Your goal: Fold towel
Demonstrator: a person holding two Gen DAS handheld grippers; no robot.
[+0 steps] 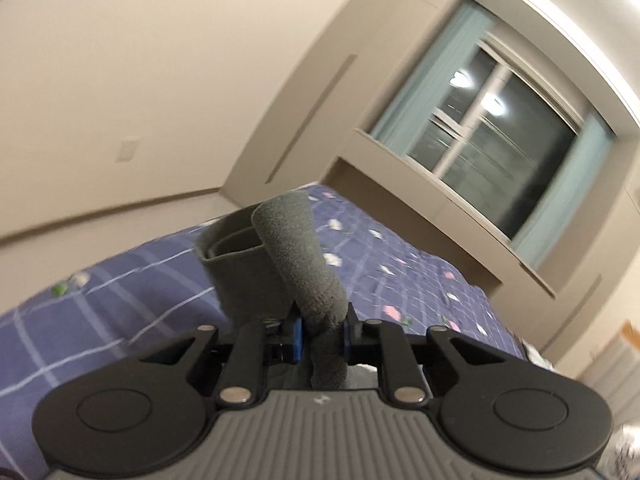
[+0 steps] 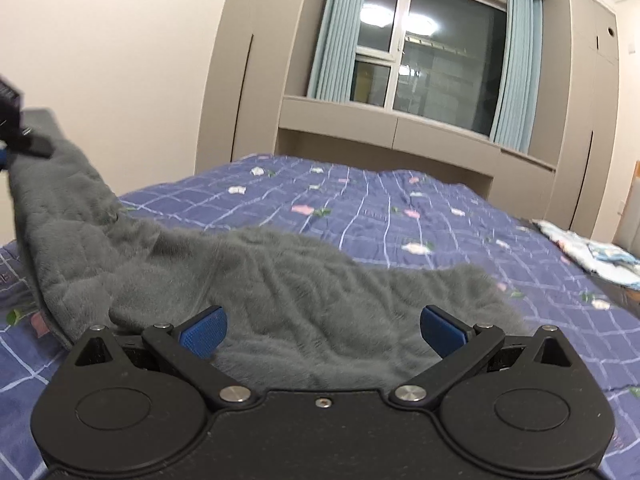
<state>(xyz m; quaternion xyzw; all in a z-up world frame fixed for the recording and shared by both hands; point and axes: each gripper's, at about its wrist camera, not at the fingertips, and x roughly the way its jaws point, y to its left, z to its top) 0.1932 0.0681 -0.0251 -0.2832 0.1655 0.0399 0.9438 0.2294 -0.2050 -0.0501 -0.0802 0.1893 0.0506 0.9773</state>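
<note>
The left gripper (image 1: pixel 323 334) fingers are pinching a bunched corner of the grey towel (image 2: pixel 280 300), lifting it; the right gripper (image 2: pixel 323 330) fingers are spreading wide above the towel, which is lying lengthwise across the bed (image 2: pixel 420 208)

From where I stand, nothing can be read: no lettering, label, brand or number shows plainly on anything in either view, and any small marks are too blurred.
</note>
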